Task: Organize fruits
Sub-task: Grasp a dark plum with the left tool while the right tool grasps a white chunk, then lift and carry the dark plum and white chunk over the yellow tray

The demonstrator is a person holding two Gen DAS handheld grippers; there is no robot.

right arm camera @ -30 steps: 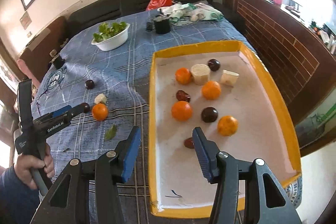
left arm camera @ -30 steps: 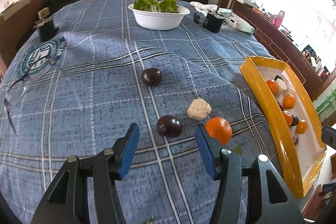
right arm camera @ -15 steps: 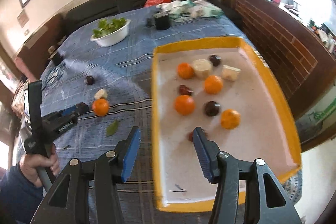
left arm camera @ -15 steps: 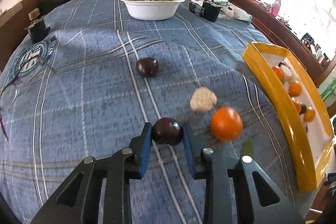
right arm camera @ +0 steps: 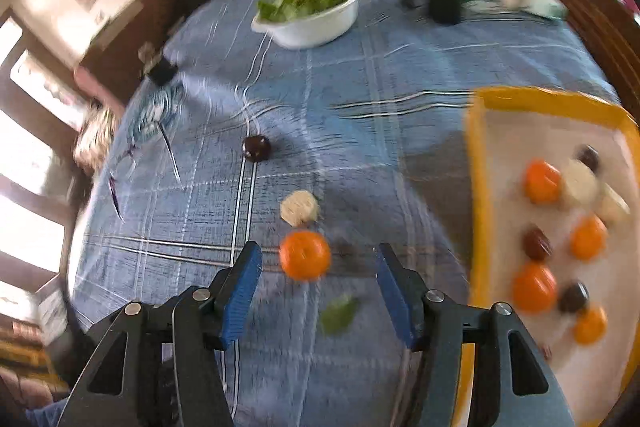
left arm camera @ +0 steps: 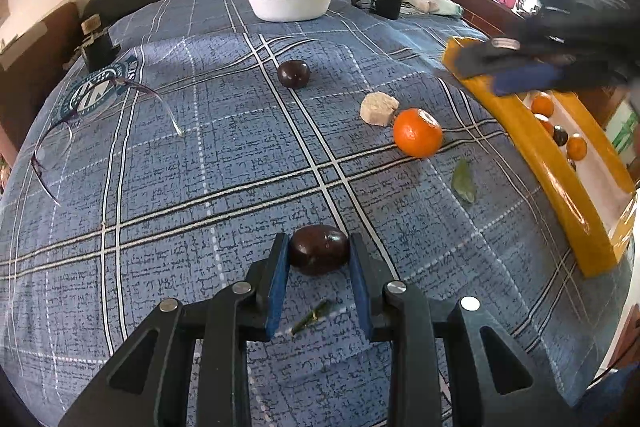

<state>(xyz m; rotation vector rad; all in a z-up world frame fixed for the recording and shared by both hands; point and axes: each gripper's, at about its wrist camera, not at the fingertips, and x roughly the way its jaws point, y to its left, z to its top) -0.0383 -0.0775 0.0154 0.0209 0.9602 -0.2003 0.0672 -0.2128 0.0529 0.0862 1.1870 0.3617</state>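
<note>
Left wrist view: my left gripper [left arm camera: 319, 253] has just clamped the near plum [left arm camera: 319, 249], while my right gripper [right arm camera: 318, 269], fingers apart, now swings toward the orange [right arm camera: 305, 255], so tray [left arm camera: 560, 187] delivery looks next.

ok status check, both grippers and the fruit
Left gripper shut on dark plum, off the cloth. Right gripper open above the orange. Yellow tray to the right, nothing blocking.

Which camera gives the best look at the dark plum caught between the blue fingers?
The left wrist view: the plum sits sharp and close, clamped between the left gripper fingers. The right wrist view is blurred by motion and does not show that plum; its open right gripper frames the orange.
</note>
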